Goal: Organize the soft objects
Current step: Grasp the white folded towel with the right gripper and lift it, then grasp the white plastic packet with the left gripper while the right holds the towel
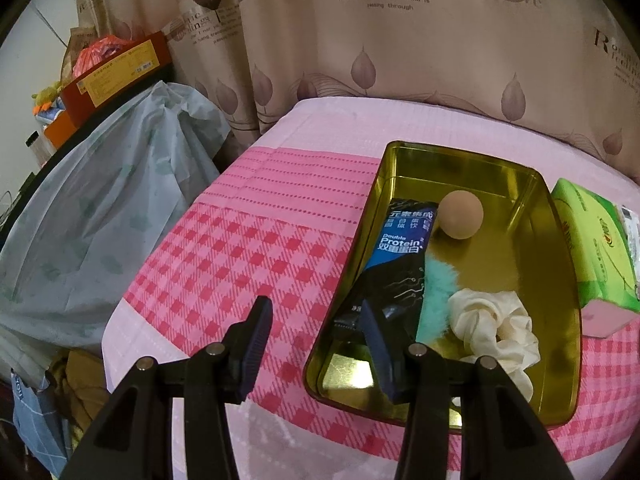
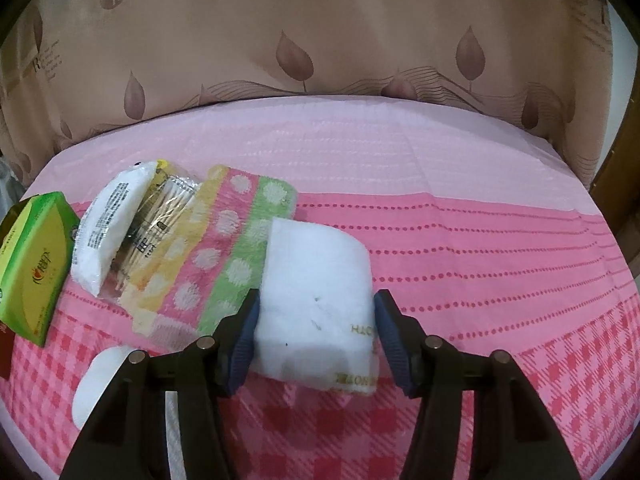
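White folded towel [image 2: 316, 300] lay on pink checked bedspread [image 2: 480, 240], between pads of right gripper [image 2: 316, 336]; left pad touched, right pad just clear, no firm clamp seen. Open bedspread at 3 o'clock; dotted cloth [image 2: 224, 248] crowded 10 o'clock. Left gripper [image 1: 316, 340] spread, empty, over gold tin tray [image 1: 500, 184] rim. Curtain [image 2: 320, 40] behind.

I see a leaf-print curtain [image 2: 320, 40] filling the top of both frames, a pale plastic bag [image 1: 100, 208] at left, an orange box [image 1: 120, 68] upper left.
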Demonstrator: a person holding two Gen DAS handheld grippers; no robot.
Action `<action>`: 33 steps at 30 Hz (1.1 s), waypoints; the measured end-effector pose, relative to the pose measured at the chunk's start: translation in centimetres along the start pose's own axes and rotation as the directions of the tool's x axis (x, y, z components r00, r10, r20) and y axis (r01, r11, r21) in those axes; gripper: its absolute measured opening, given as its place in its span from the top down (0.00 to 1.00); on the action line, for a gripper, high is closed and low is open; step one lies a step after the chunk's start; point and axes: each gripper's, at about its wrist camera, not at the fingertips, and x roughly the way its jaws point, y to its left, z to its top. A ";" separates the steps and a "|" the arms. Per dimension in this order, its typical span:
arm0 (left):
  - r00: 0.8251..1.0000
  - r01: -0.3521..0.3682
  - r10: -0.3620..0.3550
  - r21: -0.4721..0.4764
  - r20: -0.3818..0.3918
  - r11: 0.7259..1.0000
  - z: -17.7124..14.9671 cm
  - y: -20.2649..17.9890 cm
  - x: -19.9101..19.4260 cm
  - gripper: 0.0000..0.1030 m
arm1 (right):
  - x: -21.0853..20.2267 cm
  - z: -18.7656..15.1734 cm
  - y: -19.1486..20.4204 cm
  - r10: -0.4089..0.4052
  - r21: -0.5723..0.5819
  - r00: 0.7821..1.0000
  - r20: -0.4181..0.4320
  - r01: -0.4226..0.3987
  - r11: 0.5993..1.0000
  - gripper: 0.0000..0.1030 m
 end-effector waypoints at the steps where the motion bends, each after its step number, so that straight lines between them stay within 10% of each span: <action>1: 1.000 -0.001 0.001 0.001 0.001 1.000 0.0 0.0 0.0 0.54 | 0.3 0.1 0.0 -0.005 -0.006 1.000 -0.001 0.005 1.000 0.51; 16: 0.992 0.123 -0.125 0.097 0.013 0.988 -0.2 -6.0 -3.0 0.54 | 0.9 0.7 0.1 0.000 0.003 1.000 -0.007 0.000 1.000 0.63; 33: 0.932 0.350 -0.362 0.320 -0.024 0.880 1.4 -21.8 -8.0 0.54 | -0.6 -1.2 0.0 0.024 -0.003 1.000 0.010 -0.024 1.000 0.73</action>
